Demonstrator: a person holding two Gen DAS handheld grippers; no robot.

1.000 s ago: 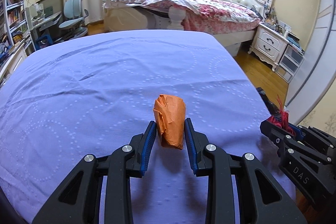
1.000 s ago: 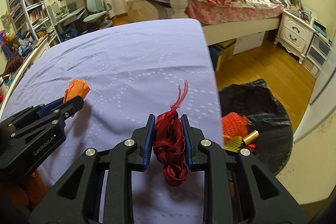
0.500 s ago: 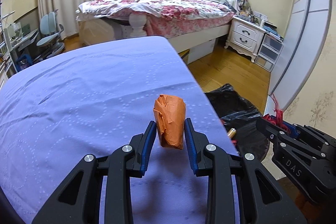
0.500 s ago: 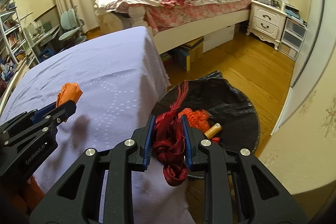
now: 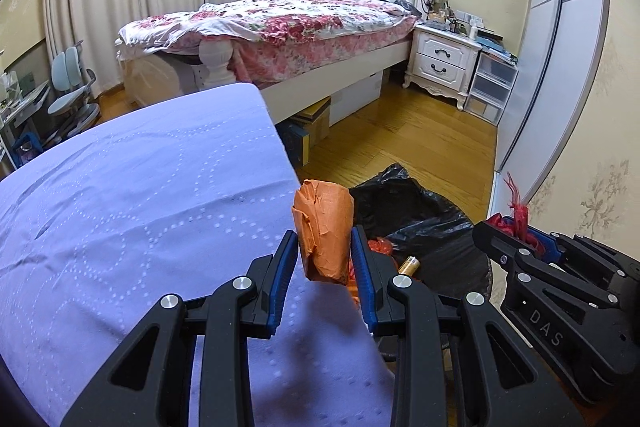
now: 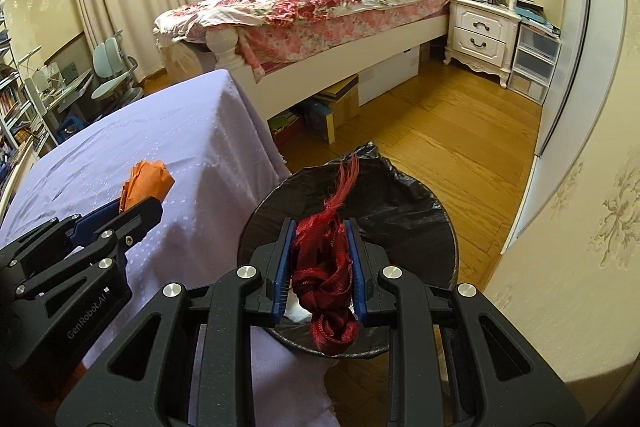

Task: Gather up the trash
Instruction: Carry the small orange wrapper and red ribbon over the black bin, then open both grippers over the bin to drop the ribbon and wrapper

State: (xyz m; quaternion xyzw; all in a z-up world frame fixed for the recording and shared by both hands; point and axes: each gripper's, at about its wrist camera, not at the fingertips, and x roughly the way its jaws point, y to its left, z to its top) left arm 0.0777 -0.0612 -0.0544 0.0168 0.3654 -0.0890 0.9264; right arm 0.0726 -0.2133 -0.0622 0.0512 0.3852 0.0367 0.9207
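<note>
My left gripper (image 5: pixel 324 259) is shut on a crumpled orange paper wad (image 5: pixel 323 233), held over the right edge of the purple-covered table (image 5: pixel 140 211). The wad (image 6: pixel 146 183) and left gripper (image 6: pixel 140 207) also show at the left of the right wrist view. My right gripper (image 6: pixel 320 259) is shut on a knotted dark red ribbon (image 6: pixel 322 275), right above the open black trash bag (image 6: pixel 400 211) on the floor. In the left wrist view the bag (image 5: pixel 420 219) holds a red net and a gold tube (image 5: pixel 408 264); the right gripper (image 5: pixel 516 231) hangs over it.
The table's right edge (image 6: pixel 256 147) drops off beside the bag. Beyond lie wooden floor (image 6: pixel 460 135), a bed with a floral quilt (image 6: pixel 320 3), boxes under it, a white nightstand (image 6: pixel 480 31) and plastic drawers. A wall and sliding door (image 6: pixel 580 67) stand at the right.
Both grippers have swung right, from above the purple table to its right edge. The trash bag has come under the right gripper. Both grips stay the same.
</note>
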